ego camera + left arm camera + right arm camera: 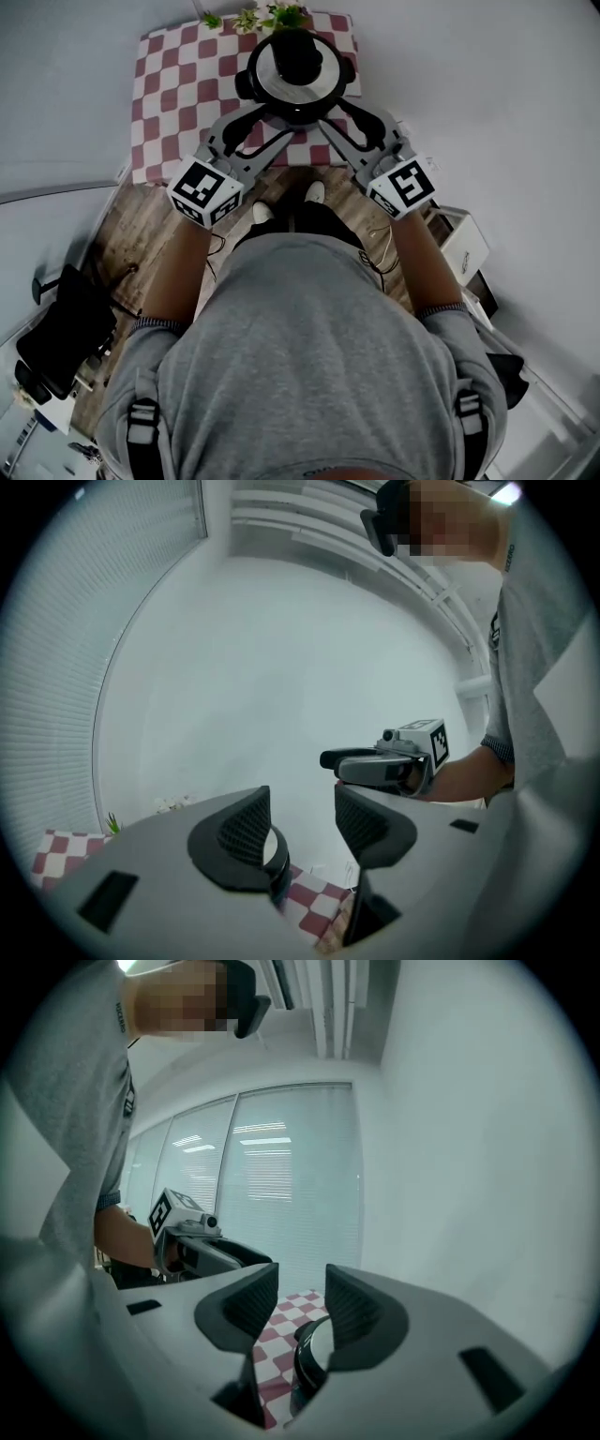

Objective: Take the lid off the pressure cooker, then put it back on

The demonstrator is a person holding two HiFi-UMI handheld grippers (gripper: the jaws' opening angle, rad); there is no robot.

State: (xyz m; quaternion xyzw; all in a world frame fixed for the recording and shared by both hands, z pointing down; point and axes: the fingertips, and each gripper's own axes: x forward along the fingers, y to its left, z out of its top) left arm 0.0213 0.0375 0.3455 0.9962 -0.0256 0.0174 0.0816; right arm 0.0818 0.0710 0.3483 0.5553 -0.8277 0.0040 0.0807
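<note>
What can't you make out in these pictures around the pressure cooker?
Head view: the lid hides the cooker's body.
Head view: the plant is cut off by the top edge.
Left gripper view: the left claw itself covers most of the cooker.
Right gripper view: the right claw does the same.

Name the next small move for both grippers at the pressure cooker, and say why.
Probably lower both and ease them in toward the lid. The left gripper and right gripper both stand open with nothing between their pads, flanking the near side of the pressure cooker. Each gripper view shows it below the jaws, and the lid is on, ungripped.
</note>
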